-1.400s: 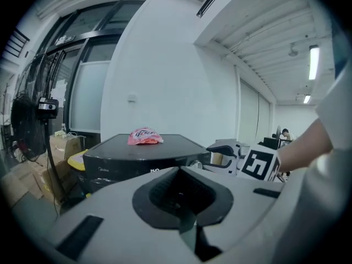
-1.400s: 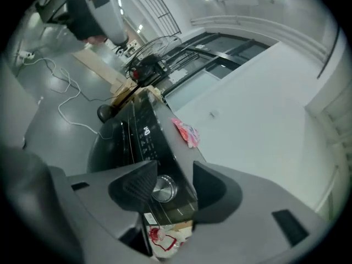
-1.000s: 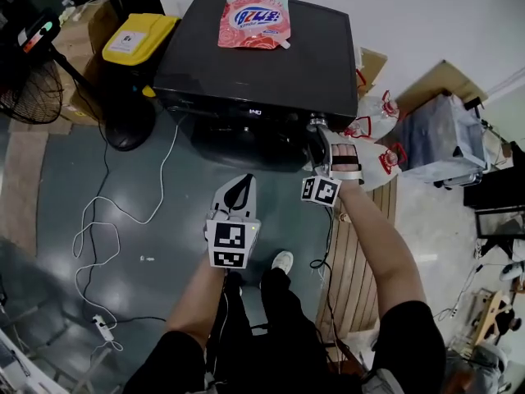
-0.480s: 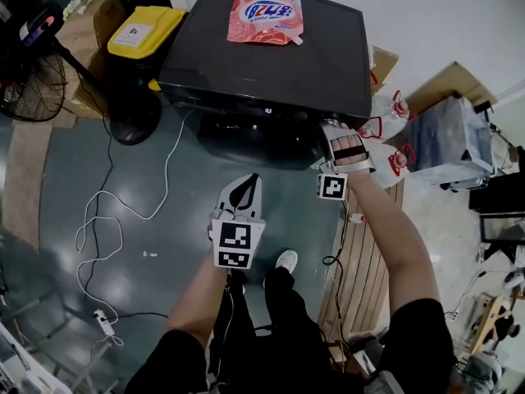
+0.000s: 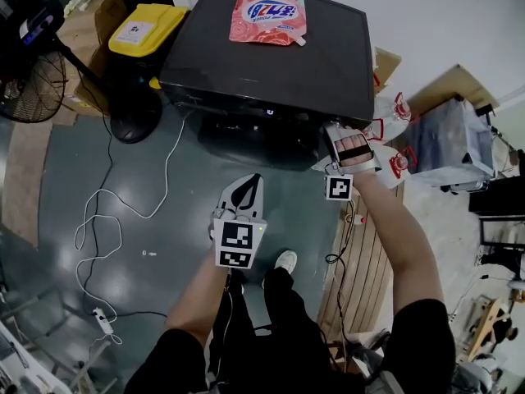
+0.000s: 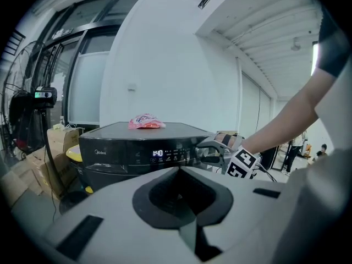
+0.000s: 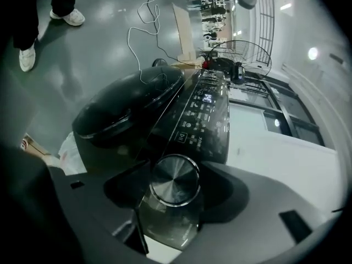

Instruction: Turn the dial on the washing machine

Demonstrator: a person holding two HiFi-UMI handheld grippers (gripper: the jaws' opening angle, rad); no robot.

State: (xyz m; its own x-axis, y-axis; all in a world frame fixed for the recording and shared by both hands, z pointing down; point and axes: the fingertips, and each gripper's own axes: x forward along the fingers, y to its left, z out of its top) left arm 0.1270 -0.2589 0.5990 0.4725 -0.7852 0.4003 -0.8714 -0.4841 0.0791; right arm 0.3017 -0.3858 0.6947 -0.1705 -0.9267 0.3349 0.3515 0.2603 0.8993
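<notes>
The black washing machine [image 5: 262, 56] stands ahead of me, its lit display [image 6: 157, 153] on the front panel. My right gripper [image 5: 330, 131] reaches the panel's right end. In the right gripper view the round metal dial [image 7: 175, 180] sits between the jaws of that gripper [image 7: 176, 176]. The jaws flank its rim closely and have just closed in a little; I see no firm press. My left gripper [image 5: 248, 180] hangs lower, in front of the machine door, shut and empty. The left gripper view shows its tips [image 6: 179, 169] meeting and the right gripper [image 6: 220, 150] at the dial.
A pink detergent pouch [image 5: 268, 12] lies on the machine's lid. A yellow-lidded bin [image 5: 143, 29] and a fan [image 5: 33, 72] stand to the left. A white cable [image 5: 107, 212] loops over the floor. Bags [image 5: 394, 130] and wooden slats [image 5: 361, 261] are on the right.
The right gripper has rolled at the dial, and its marker cube has shifted right and slightly down. The left gripper has stayed where it was.
</notes>
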